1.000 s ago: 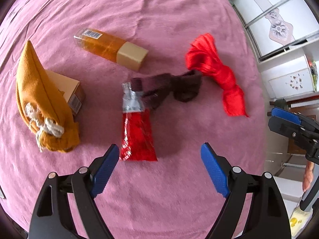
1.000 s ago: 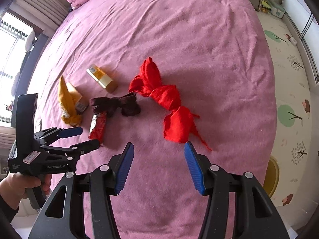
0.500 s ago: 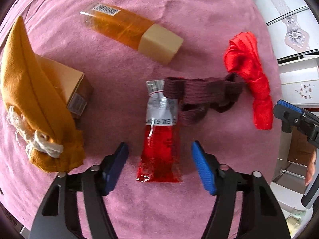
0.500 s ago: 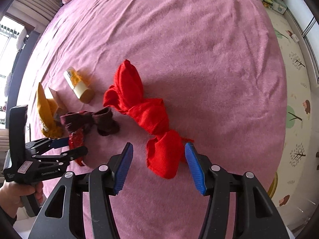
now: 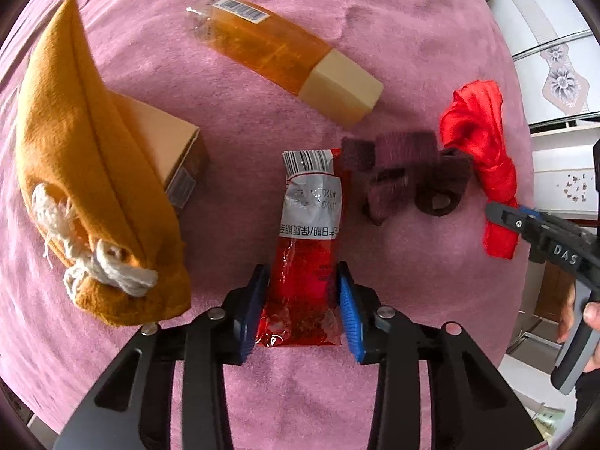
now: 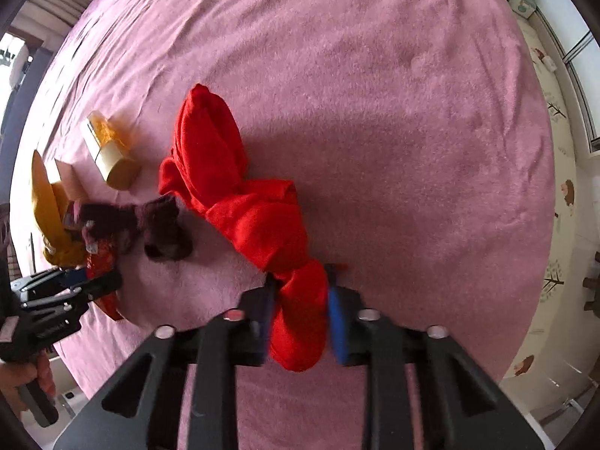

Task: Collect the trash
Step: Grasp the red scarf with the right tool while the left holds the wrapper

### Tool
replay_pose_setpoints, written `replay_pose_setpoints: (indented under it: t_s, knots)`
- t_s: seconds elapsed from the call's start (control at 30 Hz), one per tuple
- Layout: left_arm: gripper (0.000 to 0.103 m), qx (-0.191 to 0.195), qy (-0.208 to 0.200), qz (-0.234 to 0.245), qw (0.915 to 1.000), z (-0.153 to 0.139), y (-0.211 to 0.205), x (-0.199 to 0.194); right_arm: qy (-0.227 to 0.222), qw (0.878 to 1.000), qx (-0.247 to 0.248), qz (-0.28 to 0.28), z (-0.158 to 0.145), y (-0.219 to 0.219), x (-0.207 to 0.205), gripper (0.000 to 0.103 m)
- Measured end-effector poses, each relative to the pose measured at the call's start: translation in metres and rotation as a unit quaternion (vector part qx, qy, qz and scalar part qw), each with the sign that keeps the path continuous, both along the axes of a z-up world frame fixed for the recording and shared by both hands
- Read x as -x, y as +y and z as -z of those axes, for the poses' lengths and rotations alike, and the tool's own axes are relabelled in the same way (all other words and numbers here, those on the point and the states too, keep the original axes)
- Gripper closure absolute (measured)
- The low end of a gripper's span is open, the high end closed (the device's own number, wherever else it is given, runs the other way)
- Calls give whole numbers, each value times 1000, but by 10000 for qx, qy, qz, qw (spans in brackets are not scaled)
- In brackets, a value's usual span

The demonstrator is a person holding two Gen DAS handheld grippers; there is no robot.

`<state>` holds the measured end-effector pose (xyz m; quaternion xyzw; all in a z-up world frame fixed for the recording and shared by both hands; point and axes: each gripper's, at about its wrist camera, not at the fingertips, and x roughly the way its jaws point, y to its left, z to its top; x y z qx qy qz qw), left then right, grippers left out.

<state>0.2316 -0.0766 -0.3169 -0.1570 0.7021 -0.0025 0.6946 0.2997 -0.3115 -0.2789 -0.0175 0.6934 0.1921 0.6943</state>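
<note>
A red plastic snack wrapper [image 5: 305,232] with a barcode lies on the pink bedspread [image 6: 375,112]. My left gripper [image 5: 301,273] points down at its near end. The jaws are closing, and the blue pads [image 5: 347,307] touch both sides of the wrapper. A knotted red cloth [image 6: 240,202] stretches across the bed. My right gripper [image 6: 300,281] is closing on the cloth's near knot and pinches it between the pads. In the right wrist view the left gripper [image 6: 93,285] sits at the left over the wrapper [image 6: 105,262].
An orange bottle with a cream cap [image 5: 270,48], a cardboard box [image 5: 165,138], a mustard cloth pouch [image 5: 86,172] and a dark maroon knit band [image 5: 408,176] lie around the wrapper. The bed's edge and a patterned floor mat [image 6: 555,187] are on the right.
Both grippers sank toward the bed. The left jaws narrowed around the red wrapper. The right jaws came over the red cloth's end and closed on it.
</note>
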Motion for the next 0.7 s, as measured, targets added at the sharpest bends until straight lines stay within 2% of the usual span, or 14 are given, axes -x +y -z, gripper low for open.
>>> replay_pose_setpoints:
  t_s: [0.07, 0.23, 0.47, 0.7]
  knots:
    - [66, -32, -39, 14, 10000, -4, 0, 4, -24, 10000, -83, 37, -5, -2, 7, 89]
    - [66, 52, -63, -17, 10000, -13, -4, 14, -34, 9997, -192, 160, -19, -16, 36, 90]
    - [66, 97, -10, 63, 9999, -26, -17, 50, 37, 9988, -296, 383, -39, -43, 81, 92]
    - [66, 121, 39, 403, 9991, -42, -48, 87, 27, 9978, -466, 462, -68, -74, 134, 92]
